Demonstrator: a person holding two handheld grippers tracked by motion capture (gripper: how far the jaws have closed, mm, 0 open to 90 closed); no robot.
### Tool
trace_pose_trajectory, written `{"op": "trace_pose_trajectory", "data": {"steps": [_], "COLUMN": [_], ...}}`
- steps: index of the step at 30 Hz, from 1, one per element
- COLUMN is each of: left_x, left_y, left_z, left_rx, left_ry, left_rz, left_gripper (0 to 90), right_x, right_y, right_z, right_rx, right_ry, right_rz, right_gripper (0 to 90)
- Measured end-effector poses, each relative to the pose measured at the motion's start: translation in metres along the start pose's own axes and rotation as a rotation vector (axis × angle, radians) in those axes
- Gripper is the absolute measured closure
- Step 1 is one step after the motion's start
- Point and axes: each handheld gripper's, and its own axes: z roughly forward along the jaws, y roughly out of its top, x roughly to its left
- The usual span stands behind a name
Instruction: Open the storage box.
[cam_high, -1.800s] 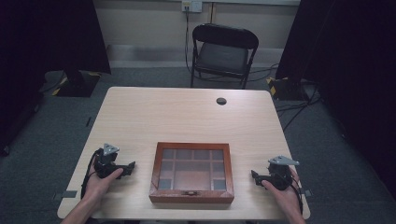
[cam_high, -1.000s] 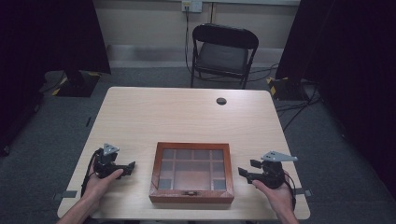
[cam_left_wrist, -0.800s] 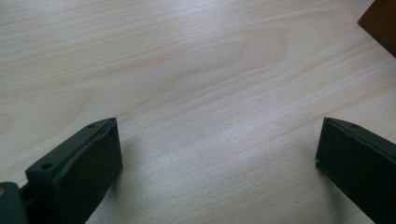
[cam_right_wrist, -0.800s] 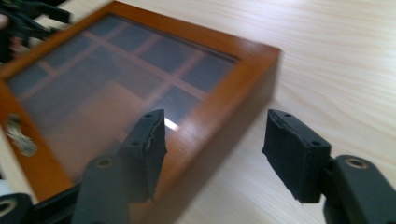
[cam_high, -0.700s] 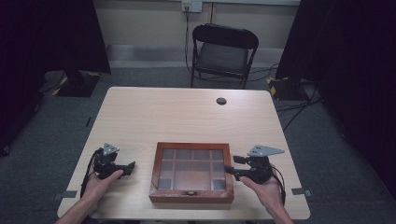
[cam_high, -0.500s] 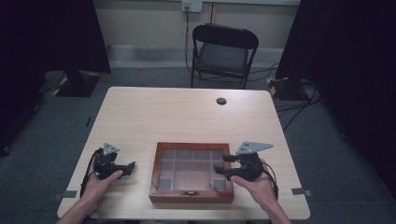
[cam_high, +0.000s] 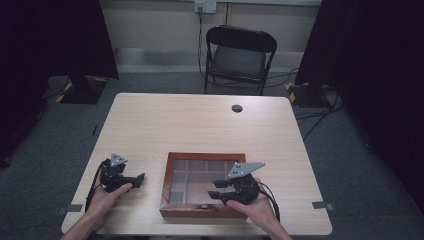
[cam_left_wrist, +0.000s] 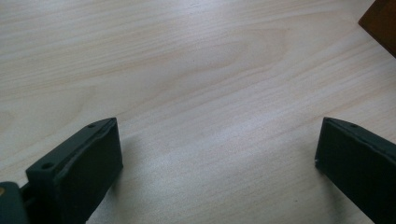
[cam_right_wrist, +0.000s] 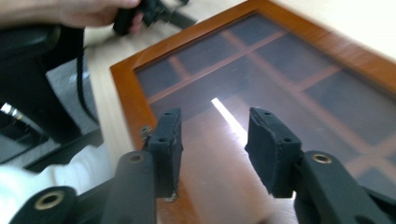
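A brown wooden box (cam_high: 202, 156) with a glass lid over several compartments lies near the table's front edge. My right gripper (cam_high: 214, 189) hovers over the lid's front right part and points left. In the right gripper view its jaws (cam_right_wrist: 212, 133) stand partly apart above the glass, just inside the frame (cam_right_wrist: 126, 88) and near a small metal latch (cam_right_wrist: 146, 131). They have just been closing, with nothing between them. My left gripper (cam_high: 140, 178) rests on the table left of the box, its jaws (cam_left_wrist: 217, 154) wide open over bare wood.
A black folding chair (cam_high: 239, 50) stands beyond the table's far edge. A small black round cap (cam_high: 237, 108) sits in the tabletop (cam_high: 200, 125) at the far right. One corner of the box (cam_left_wrist: 380, 21) shows in the left gripper view.
My right gripper has moved left from the bare table beside the box to above its glass lid, and its jaws have narrowed. The left gripper has stayed put.
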Motion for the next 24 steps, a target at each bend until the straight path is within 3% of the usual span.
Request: {"op": "trace_pose_trajectory", "data": {"steps": [2,7,19,24], "left_x": [0.000,0.000,0.000,0.000], "left_y": [0.000,0.000,0.000,0.000], "left_z": [0.000,0.000,0.000,0.000], "left_rx": [0.000,0.000,0.001,0.001], "left_ry": [0.000,-0.001,-0.001,-0.001], "left_rz": [0.000,0.000,0.001,0.001], "left_gripper": [0.0,0.0,0.0,0.0], "right_x": [0.006,0.015,0.018,0.019], "right_y": [-0.002,-0.003,-0.002,-0.008], "right_z": [0.010,0.021,0.024,0.022], "right_rx": [0.035,0.060,0.068,0.093], "right_ry": [0.040,0.085,0.125,0.111], "right_rz": [-0.023,-0.050,-0.073,-0.091], "right_gripper": [62.5,68.8,73.4,71.9]}}
